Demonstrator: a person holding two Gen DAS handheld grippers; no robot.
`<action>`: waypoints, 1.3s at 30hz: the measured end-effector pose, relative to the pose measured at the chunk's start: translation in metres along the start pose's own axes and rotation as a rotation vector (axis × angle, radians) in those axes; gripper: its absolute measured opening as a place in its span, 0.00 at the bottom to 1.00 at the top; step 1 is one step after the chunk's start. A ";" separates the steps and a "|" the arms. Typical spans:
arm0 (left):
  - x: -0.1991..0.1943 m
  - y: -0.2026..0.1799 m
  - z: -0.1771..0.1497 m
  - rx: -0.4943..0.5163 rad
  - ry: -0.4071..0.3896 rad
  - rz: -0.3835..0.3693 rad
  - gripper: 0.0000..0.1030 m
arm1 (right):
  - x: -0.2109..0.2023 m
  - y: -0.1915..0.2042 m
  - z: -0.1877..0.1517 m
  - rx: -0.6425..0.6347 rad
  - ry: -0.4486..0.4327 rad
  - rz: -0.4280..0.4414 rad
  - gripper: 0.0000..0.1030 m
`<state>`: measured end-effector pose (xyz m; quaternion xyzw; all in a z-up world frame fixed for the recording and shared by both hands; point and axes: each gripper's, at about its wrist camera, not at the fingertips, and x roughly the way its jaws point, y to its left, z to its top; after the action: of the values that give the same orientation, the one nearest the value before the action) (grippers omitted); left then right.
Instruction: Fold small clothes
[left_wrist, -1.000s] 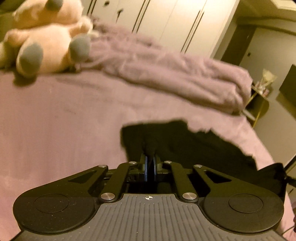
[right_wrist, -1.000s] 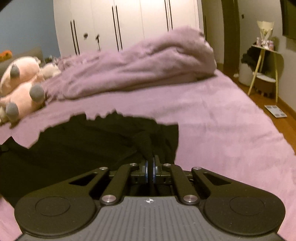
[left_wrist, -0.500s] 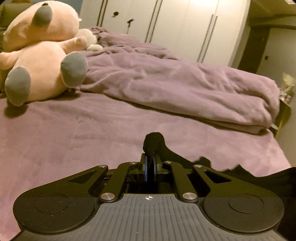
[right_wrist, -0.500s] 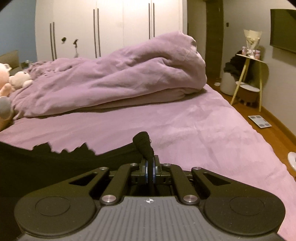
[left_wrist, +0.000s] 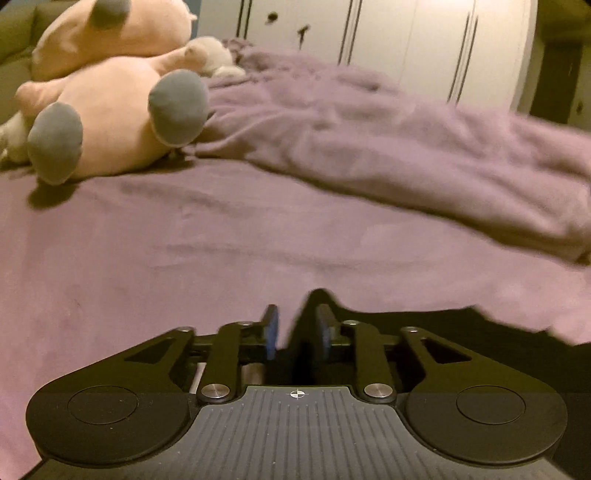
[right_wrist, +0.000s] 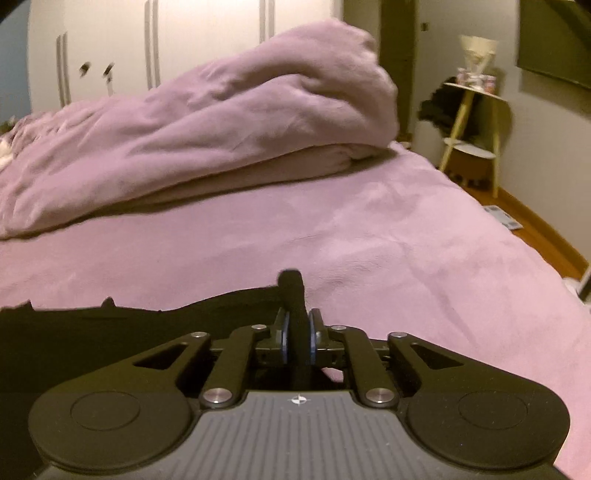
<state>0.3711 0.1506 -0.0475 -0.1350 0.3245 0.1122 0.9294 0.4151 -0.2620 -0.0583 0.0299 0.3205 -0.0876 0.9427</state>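
A black garment (left_wrist: 443, 328) lies on the purple bed sheet (left_wrist: 184, 258), stretching to the right of my left gripper (left_wrist: 295, 325). The left jaws are opening; a fold of the garment stands between them and leans on the right pad, with a gap at the left pad. In the right wrist view the garment (right_wrist: 110, 339) spreads to the left. The jaws of my right gripper (right_wrist: 298, 325) are opening too, but a bunched corner of the cloth fills the narrow gap and the pads still touch it.
A rumpled purple duvet (right_wrist: 221, 122) lies across the far side of the bed. Pink plush toys (left_wrist: 110, 122) sit at the far left. White wardrobe doors (left_wrist: 406, 44) stand behind. A small side table (right_wrist: 472, 122) and wooden floor are past the bed's right edge.
Both grippers moved forward and down with the garment's corners, laying the edge on the sheet. The left jaws have parted from the cloth; the right jaws have parted slightly.
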 end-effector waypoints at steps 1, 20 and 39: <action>-0.011 -0.004 -0.004 -0.012 -0.018 -0.042 0.40 | -0.011 0.001 -0.004 0.027 -0.031 0.016 0.16; -0.014 0.044 -0.058 -0.192 0.076 0.030 0.70 | -0.027 -0.046 -0.081 0.271 0.029 0.398 0.00; -0.086 0.080 -0.091 -0.280 0.244 -0.189 0.47 | -0.135 -0.082 -0.123 0.209 0.121 0.251 0.33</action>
<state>0.2295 0.1855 -0.0763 -0.3054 0.4018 0.0512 0.8618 0.2215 -0.3093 -0.0736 0.1730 0.3594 -0.0002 0.9170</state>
